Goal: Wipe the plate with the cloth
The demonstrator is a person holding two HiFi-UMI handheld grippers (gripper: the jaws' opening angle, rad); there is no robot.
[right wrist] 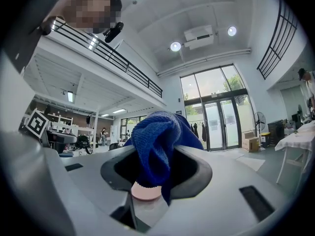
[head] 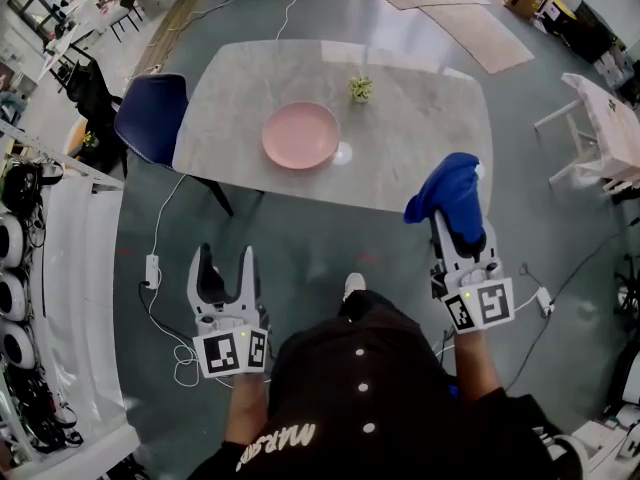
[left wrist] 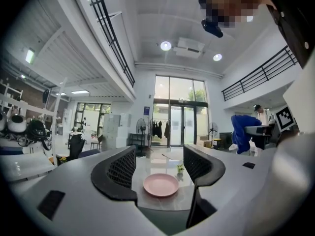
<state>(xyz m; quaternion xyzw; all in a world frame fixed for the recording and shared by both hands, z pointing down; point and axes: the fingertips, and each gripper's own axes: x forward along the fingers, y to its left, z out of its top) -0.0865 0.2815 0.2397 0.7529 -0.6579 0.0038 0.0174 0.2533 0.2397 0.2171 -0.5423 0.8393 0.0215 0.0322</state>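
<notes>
A round pink plate [head: 300,135] lies on the marble table [head: 420,158], near its middle. It also shows between the jaws in the left gripper view as the plate [left wrist: 161,185]. My right gripper [head: 455,230] is shut on a blue cloth [head: 448,194], held off the table's near right edge. In the right gripper view the cloth [right wrist: 157,149] bunches between the jaws and hides most of the plate [right wrist: 146,192]. My left gripper [head: 226,265] hangs open and holds nothing, well short of the table over the floor.
A small potted plant [head: 360,89] stands just right of the plate. A blue chair [head: 152,116] sits at the table's left end. White shelving [head: 60,268] runs along the left, cables [head: 165,298] lie on the floor, and a white table [head: 610,128] stands at right.
</notes>
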